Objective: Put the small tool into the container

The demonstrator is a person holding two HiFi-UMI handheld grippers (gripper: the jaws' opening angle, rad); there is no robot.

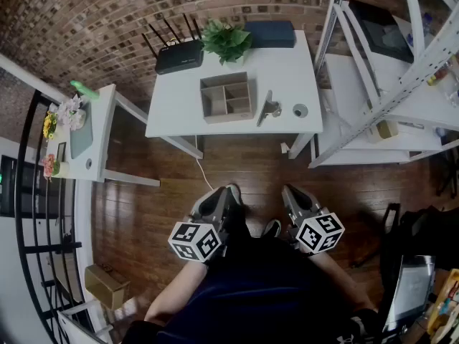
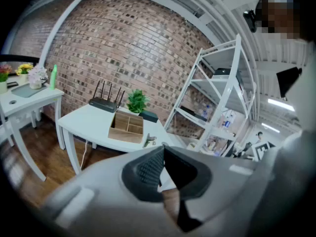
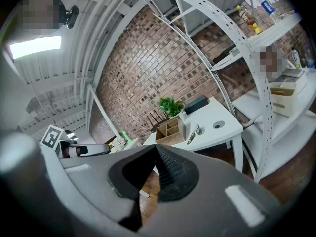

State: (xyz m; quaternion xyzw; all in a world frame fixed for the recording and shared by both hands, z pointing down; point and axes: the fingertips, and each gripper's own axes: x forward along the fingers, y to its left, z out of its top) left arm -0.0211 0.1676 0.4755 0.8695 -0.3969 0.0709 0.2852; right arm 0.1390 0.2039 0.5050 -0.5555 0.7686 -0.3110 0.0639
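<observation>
The small metal tool lies on the white table, just right of the wooden compartment container. Both grippers hang low over the wood floor, well short of the table. My left gripper and right gripper point toward the table with their jaws together and nothing between them. In the left gripper view the left gripper is shut, with the container and the tool far ahead. In the right gripper view the right gripper is shut, with the container and the tool far off.
A router, a potted plant, a dark box and a small round object share the table. A white shelf rack stands to the right, a side table with flowers to the left, and a cardboard box on the floor.
</observation>
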